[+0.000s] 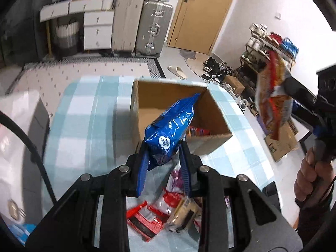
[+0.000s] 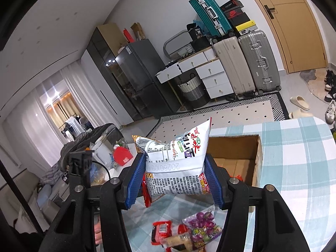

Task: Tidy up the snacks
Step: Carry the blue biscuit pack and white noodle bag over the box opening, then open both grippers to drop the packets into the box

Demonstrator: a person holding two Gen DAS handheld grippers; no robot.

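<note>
Both views are bright, with even indoor light. The fisheye lens bends the door (image 2: 294,27) and darkens the corners. In the left wrist view the red snack bag (image 1: 271,96) is motion-blurred; ceiling lamps reflect on the dark cabinet (image 2: 109,63).

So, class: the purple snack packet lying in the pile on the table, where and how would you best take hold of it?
Grip the purple snack packet across its free upper edge, coming down from above on the cardboard box side. It lies flat on the checked tablecloth, and its near end is tucked under the beige packet and beside the red packet, so only the far edge is clear.
</note>
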